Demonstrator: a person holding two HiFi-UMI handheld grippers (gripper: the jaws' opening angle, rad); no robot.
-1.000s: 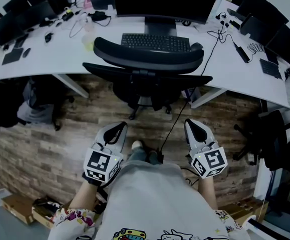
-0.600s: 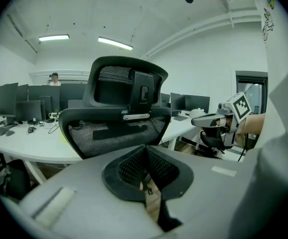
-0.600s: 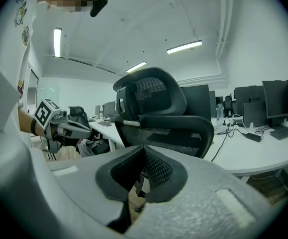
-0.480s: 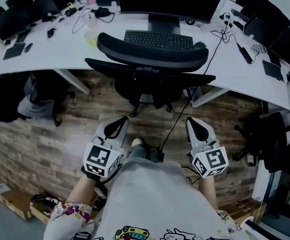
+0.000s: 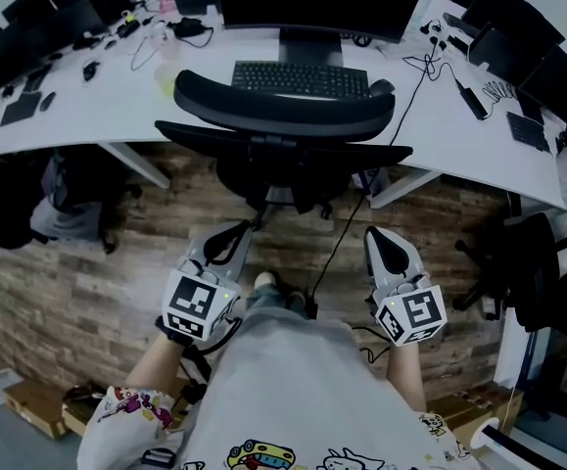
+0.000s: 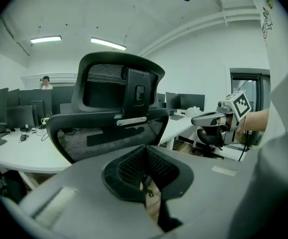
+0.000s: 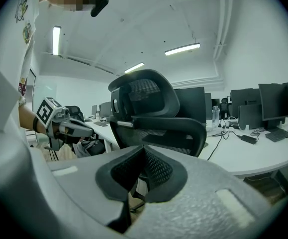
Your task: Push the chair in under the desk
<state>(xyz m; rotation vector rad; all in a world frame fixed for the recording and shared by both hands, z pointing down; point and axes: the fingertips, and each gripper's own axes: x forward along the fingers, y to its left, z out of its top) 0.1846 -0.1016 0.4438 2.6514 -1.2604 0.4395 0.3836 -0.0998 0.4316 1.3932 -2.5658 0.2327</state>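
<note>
From the head view, the chair (image 5: 283, 116) stands in front of me with its back turned my way. Its headrest overlaps the edge of the white desk (image 5: 97, 106), just short of the keyboard (image 5: 301, 79). The seat looks tucked beneath the desktop, though from this steep angle I can't be sure how far. My left gripper (image 5: 232, 235) and right gripper (image 5: 381, 238) hang over the wood-patterned floor (image 5: 87, 272), one on each side of my body. Both are clear of the chair, and a dark cable (image 5: 337, 253) trails across the floor between them.

In the left gripper view, the jaws are pressed together at the tips with nothing caught between them. Beyond them the mesh backrest and headrest fill the middle of the frame, apart from the jaws. The other gripper floats off to the right at about the same height.

In the right gripper view it is the same story: the jaws meet and are empty. The chair back stands ahead and slightly left, untouched, with the desk running off to the right behind it.
</note>
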